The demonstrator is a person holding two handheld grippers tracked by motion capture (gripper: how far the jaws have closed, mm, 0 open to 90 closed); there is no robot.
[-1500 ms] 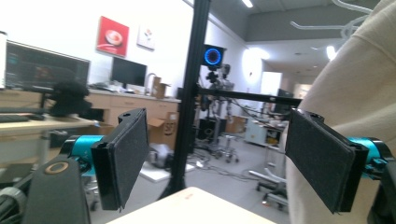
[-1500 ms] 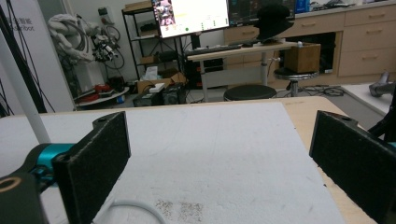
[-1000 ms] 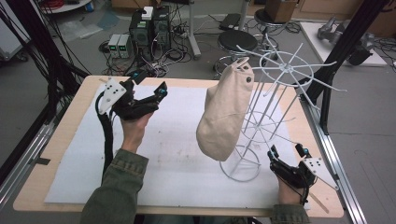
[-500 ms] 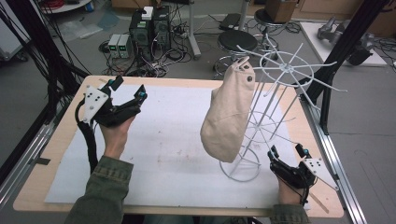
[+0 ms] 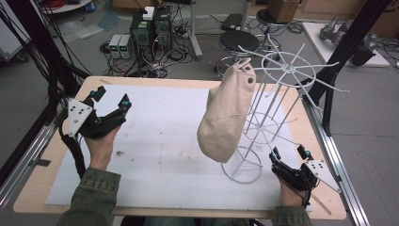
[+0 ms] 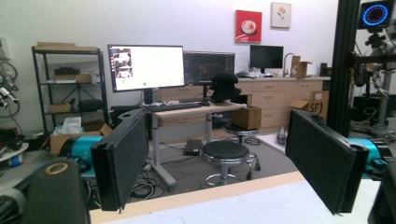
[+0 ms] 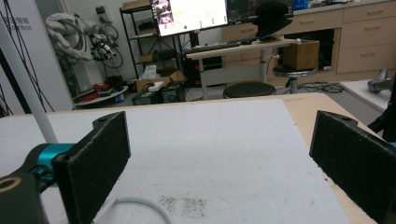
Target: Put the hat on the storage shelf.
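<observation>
Bag (image 5: 227, 117) of beige cloth hangs by its top from an arm of the white wire rack (image 5: 277, 101), near the right edge of the surface (image 5: 155, 141); hung this way, its soft, sack-like body sags clear of the surface. The rack stands on a round wire base. The left gripper (image 5: 111, 104) is held raised near the left edge, fingers (image 6: 122, 163) spread wide, gripping nothing. The right gripper (image 5: 288, 154) rests low at the near right corner, just beside the rack base, fingers (image 7: 95, 163) likewise apart and empty. Finger pads are flat, black, foam-like.
</observation>
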